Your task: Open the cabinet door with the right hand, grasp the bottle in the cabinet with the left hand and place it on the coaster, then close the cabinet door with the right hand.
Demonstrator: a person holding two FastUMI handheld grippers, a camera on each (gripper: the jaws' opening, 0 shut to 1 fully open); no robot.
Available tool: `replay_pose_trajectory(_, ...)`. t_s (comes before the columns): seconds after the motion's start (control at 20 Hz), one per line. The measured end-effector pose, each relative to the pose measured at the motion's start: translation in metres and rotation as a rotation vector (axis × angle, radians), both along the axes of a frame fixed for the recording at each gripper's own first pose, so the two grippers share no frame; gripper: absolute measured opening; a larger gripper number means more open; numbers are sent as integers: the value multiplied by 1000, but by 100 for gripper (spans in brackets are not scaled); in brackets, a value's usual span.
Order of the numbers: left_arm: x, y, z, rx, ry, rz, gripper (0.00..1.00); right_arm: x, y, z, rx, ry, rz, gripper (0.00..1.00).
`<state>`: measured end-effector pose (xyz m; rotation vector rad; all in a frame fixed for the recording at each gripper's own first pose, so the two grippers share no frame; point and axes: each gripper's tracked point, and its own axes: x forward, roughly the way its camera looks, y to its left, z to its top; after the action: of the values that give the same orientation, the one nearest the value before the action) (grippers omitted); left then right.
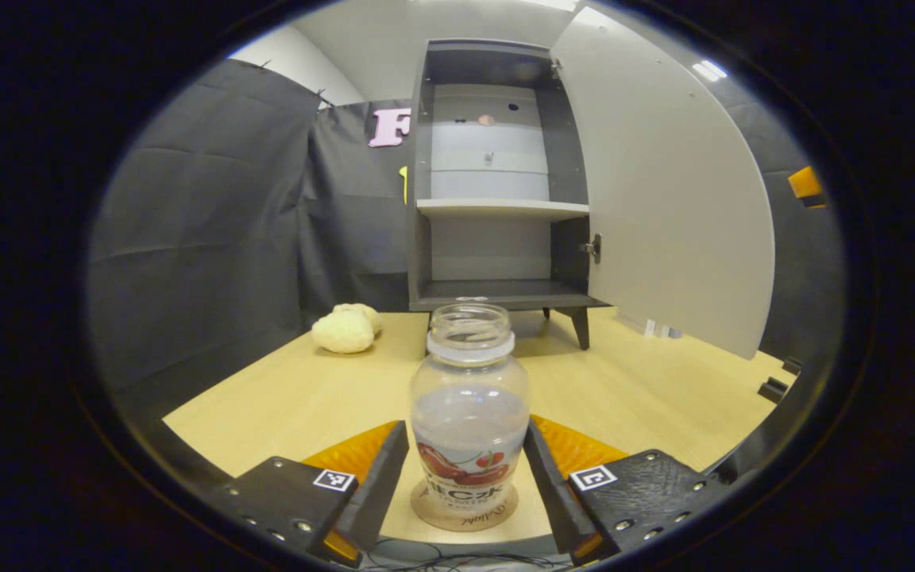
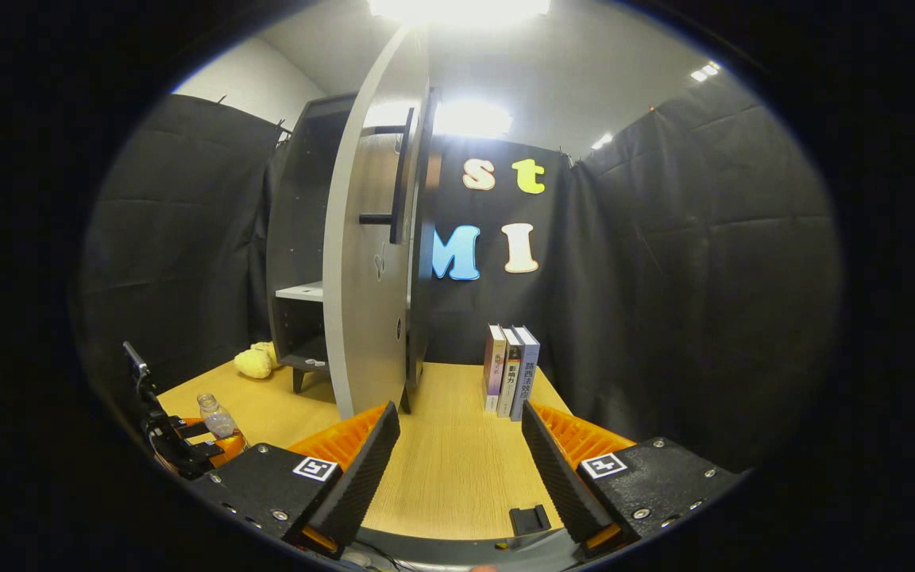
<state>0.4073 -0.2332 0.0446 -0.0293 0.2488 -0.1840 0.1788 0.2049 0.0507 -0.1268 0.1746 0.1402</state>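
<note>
Your clear, capless plastic bottle (image 1: 469, 413) with a cherry-picture label stands on the round cardboard coaster (image 1: 465, 515) on the pale wooden table (image 1: 648, 389). Your left gripper (image 1: 465, 477) brackets it, fingers spread, not pressing. Behind, the grey cabinet's white door (image 1: 664, 183) stands open. Your right gripper (image 2: 461, 469) is released, holding nothing.

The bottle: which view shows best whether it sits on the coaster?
The left gripper view: the bottle stands upright on the coaster, close up between the open left tongs. In the right gripper view it is small and far off, its base unclear.
</note>
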Motion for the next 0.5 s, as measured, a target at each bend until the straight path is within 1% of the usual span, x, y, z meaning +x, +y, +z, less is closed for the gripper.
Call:
replay_pose_trajectory(0.05,-2,0,5,11,0,-1,77,1,1,1,9,-4,1,95)
replay_pose_trajectory(0.1,-4,-1,11,18,-3,1,82,2,2,3,18,-9,1,95)
replay_pose_trajectory(0.2,-4,0,26,29,-15,8,82,6,3,8,42,-22,-4,95)
replay_pose_trajectory(0.25,-6,0,35,32,-19,10,87,8,4,10,56,-29,-6,95)
replay_pose_trajectory(0.5,-24,1,103,25,-56,16,87,22,8,25,135,-72,-21,95)
